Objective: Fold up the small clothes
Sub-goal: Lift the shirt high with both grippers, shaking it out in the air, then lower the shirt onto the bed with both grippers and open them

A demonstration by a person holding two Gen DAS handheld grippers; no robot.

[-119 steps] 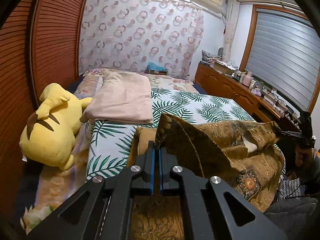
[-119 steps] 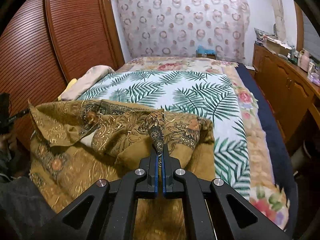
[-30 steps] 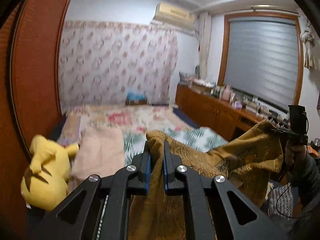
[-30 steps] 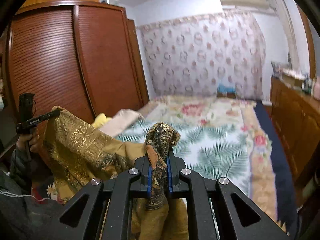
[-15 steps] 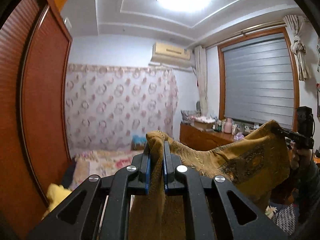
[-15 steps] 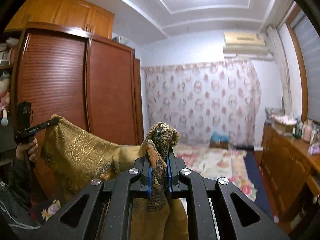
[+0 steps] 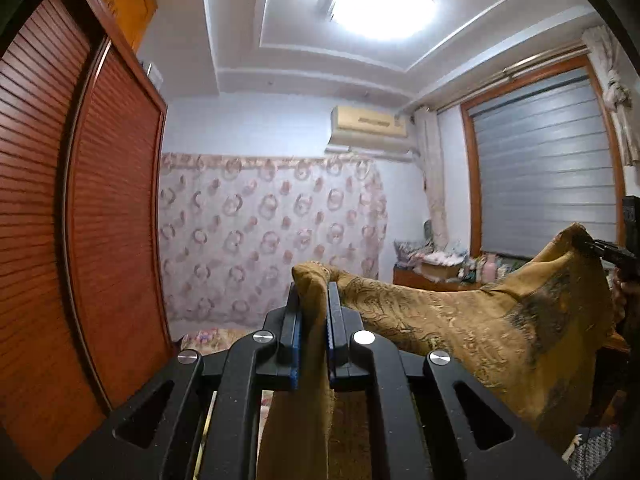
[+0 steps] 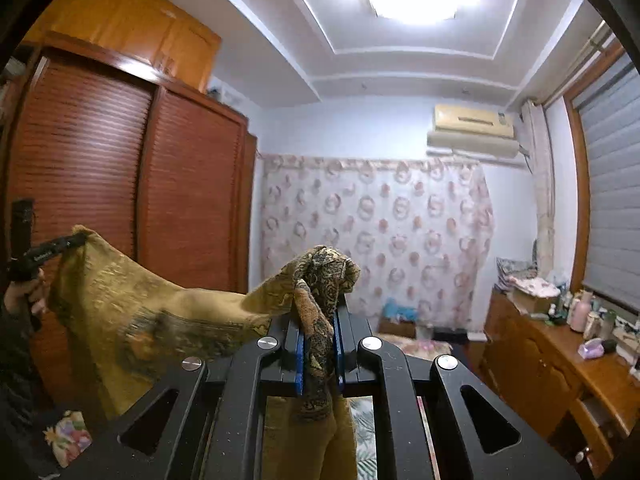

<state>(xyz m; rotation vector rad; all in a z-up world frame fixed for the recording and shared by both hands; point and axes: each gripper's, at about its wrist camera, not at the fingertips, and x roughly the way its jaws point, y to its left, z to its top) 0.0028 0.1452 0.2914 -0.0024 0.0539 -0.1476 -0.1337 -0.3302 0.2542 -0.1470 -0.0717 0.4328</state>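
Both grippers, left gripper (image 7: 311, 312) and right gripper (image 8: 318, 320), clamp the mustard-gold patterned cloth (image 7: 460, 320) aloft at twelve o'clock; thin corner bites could slip.

Both wrist cameras sit close behind their fingers, tilted upward toward the far wall, sharing the patterned curtain (image 7: 272, 236), air conditioner (image 8: 472, 122) and ceiling light (image 7: 380, 8).
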